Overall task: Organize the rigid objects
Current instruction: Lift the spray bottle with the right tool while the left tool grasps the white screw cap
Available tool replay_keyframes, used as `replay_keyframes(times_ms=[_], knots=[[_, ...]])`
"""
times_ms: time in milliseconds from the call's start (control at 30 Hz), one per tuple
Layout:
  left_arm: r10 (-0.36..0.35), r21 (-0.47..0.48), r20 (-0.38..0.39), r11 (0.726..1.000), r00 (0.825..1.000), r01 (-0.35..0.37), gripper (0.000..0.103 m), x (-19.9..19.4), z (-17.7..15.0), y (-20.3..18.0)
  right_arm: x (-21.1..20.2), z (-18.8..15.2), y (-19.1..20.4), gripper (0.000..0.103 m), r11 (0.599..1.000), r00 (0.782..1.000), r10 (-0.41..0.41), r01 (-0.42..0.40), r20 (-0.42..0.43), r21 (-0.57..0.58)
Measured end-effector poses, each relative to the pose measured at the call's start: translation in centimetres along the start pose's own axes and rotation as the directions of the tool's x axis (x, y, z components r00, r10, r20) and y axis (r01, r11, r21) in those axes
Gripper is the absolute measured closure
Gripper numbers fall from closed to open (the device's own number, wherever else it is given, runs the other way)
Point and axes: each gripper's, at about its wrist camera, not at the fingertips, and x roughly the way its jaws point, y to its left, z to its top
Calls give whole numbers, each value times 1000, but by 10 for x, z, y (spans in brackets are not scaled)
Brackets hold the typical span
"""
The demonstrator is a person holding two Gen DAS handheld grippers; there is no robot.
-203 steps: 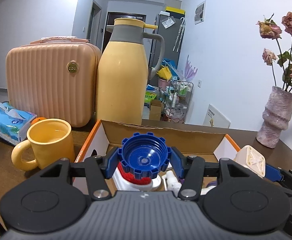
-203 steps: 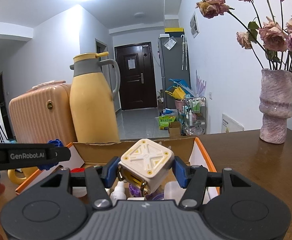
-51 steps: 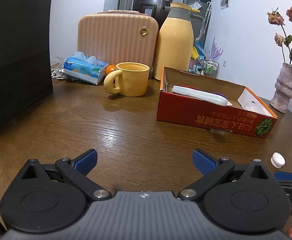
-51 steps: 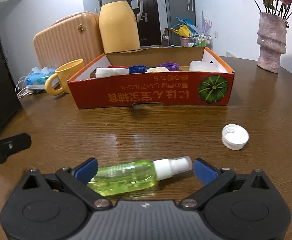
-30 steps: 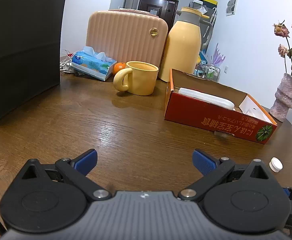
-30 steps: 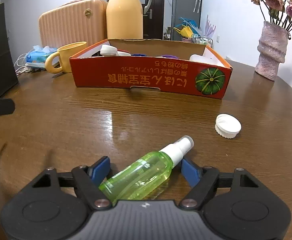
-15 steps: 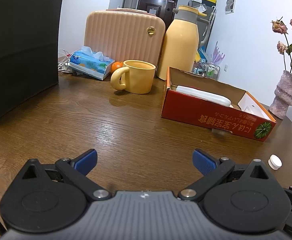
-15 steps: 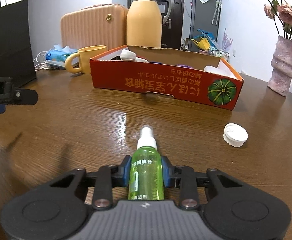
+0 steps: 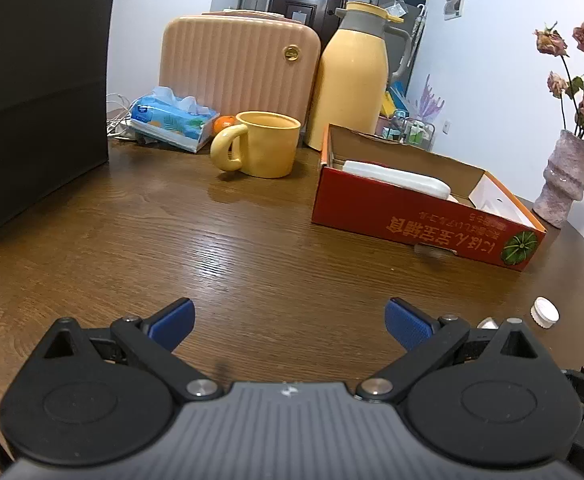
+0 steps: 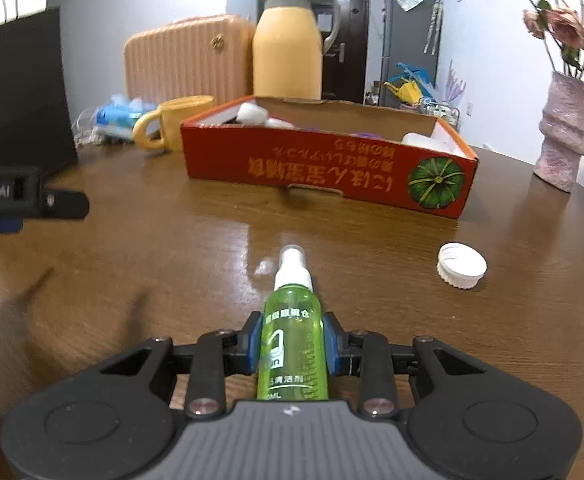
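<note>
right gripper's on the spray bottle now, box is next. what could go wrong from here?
The right gripper pinches the round green spray bottle on its smooth sides, nozzle pointing forward, so it may slip or swivel when lifted. The red box already holds several items, so the bottle could land on them. The white cap lies loose nearby and could get knocked.

Seen from the right wrist, the spray bottle (image 10: 292,336) lies at 6 o'clock on the counter (image 10: 171,248), its nozzle pointing to 12, between the fingers (image 10: 253,344). The loose cap (image 10: 461,265) sits at 2 o'clock from it, apart. The cardboard box (image 10: 324,168) stands at 12 o'clock, beyond both, with small items in it. The mug (image 10: 175,122) is just left of the box; the flask (image 10: 287,44) is behind the box, the case (image 10: 187,56) left of the flask. The vase (image 10: 566,128) stands at 2 o'clock, right of the box.
</note>
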Motion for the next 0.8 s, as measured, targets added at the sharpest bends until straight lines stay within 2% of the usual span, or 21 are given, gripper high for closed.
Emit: replay_keyframes(times_ms=[367,800], knots=[[-6,65,-1,998,1000,7,0,2,4,-36,-23,15,-39,73,997,992,7,-16,124,76],[-40,157,-29,987,999,44,0,20,5,-104,-29,19,-97,73,990,985,-33,9,171,141]])
